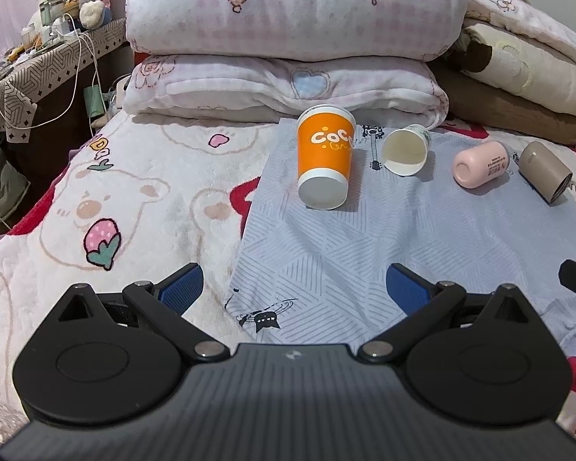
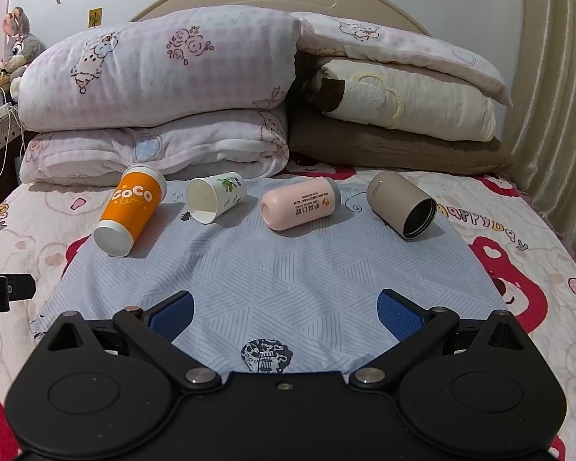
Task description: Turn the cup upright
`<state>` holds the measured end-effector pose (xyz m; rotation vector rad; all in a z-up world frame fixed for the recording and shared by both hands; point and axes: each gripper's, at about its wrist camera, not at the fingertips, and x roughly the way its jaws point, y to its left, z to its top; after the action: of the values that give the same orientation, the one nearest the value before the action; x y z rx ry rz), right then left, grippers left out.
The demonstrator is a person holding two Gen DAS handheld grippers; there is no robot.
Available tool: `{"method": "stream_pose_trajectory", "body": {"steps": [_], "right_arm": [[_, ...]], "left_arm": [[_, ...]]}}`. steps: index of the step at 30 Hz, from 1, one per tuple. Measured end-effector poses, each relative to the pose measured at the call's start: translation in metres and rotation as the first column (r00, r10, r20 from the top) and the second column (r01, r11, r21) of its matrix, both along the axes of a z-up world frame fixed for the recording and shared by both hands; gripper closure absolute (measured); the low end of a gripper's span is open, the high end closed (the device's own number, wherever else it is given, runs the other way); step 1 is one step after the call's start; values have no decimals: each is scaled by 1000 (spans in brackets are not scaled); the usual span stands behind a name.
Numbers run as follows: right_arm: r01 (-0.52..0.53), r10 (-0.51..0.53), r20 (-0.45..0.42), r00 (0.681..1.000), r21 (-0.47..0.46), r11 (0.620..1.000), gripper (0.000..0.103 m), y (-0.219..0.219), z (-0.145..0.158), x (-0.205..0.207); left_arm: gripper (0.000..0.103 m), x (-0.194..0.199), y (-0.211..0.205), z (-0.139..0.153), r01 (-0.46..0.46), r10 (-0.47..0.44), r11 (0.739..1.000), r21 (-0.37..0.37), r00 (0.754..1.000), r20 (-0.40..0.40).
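While nothing yet grasped: four cups lying tipped on soft bedding, both grippers spread wide and empty.

With left gripper [image 1: 293, 288] and right gripper [image 2: 286, 313] hanging back, well apart from the row on the blue cloth [image 2: 272, 280]: orange cup [image 1: 325, 155] on its side at the left end, base toward camera; small white paper cup [image 2: 216, 199] beside it, mouth forward; pink cup [image 2: 299, 203] and tan cup [image 2: 401, 203] further right. Likely risks: round bodies rolling away under a one-sided nudge; thin paper cup crushing under a hard squeeze; soft, wrinkled cloth letting an uprighted cup topple again; neighbours near enough to get knocked by wide-open fingers; unclear which cup meant.
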<state>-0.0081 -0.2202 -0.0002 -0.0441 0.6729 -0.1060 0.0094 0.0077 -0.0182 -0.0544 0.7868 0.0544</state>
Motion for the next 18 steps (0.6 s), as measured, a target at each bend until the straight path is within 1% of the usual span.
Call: {"method": "stream_pose_trajectory", "body": {"steps": [4,11,12,15,18], "right_arm": [[0,0,-5,1000,-2,1000,0,1,0,1],[-2,2,-12,1000,-6,1000,0,1,-1,1],[-2,2,-12,1000,-6,1000,0,1,0,1],[-8,8,-13,1000,-10,1000,0,2,0,1],[-20,20,-19,1000,4,1000,0,2,6,2]], "left_arm": [[0,1,3,-1,4,-4,1000,-30,1000,-5],[0,1,4,-1,3,-4,1000,-25,1000,-19],[0,1,5,0,5,-6,999,-35,999,-32],[0,-1,8,12,28,-33,995,-97,998,-50],[0,-1,8,29,50,-56,993,-109,997,-53]]}}
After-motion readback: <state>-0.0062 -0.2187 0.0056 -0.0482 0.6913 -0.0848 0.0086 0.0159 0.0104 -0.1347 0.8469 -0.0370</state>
